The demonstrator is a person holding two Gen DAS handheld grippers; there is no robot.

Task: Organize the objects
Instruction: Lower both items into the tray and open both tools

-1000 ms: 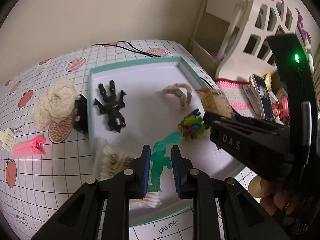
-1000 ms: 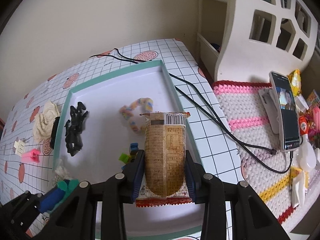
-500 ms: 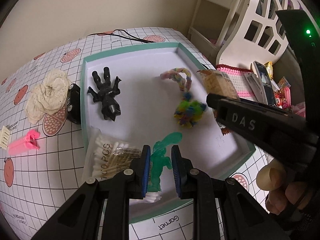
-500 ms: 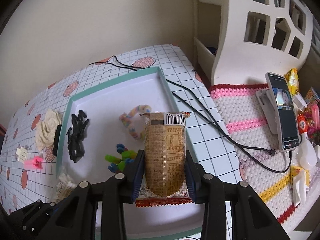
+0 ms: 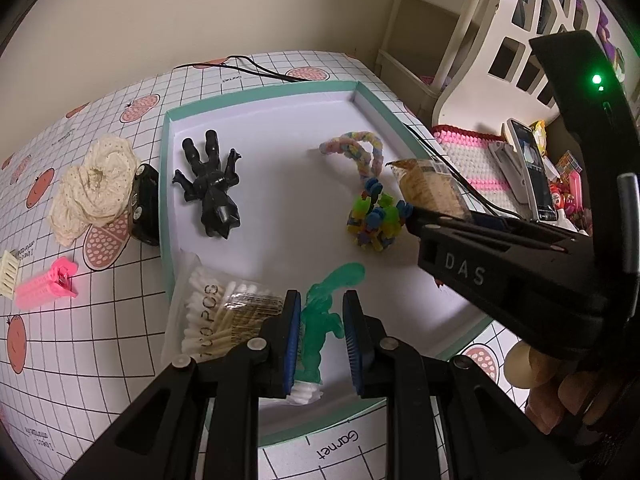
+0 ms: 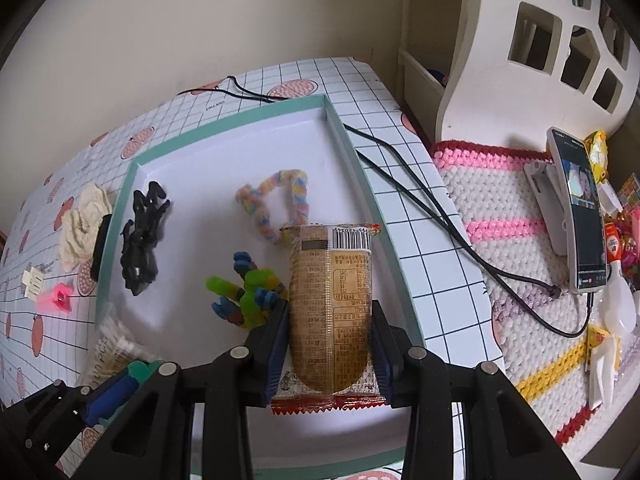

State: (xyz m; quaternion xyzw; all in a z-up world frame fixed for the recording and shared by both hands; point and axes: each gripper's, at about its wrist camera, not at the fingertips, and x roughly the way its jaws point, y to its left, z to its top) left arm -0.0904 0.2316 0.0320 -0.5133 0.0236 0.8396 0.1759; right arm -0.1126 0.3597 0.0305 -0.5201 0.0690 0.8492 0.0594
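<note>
Both grippers dropped lower over tray (image 5: 384,112), left gripper (image 5: 322,336) clamping green figure (image 5: 320,320).

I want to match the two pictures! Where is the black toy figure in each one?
Left wrist view: the black toy figure lies left of centre, inside the tray.
Right wrist view: the black toy figure lies far left in the tray.
Shared landmark: the pastel twisted loop.

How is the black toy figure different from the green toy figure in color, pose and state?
The black toy figure is opaque black, while the green toy figure is translucent green. The black one lies free on the tray floor; the green one is clamped by the left gripper. The black one looks bulkier. Both are small figures over the tray.
</note>
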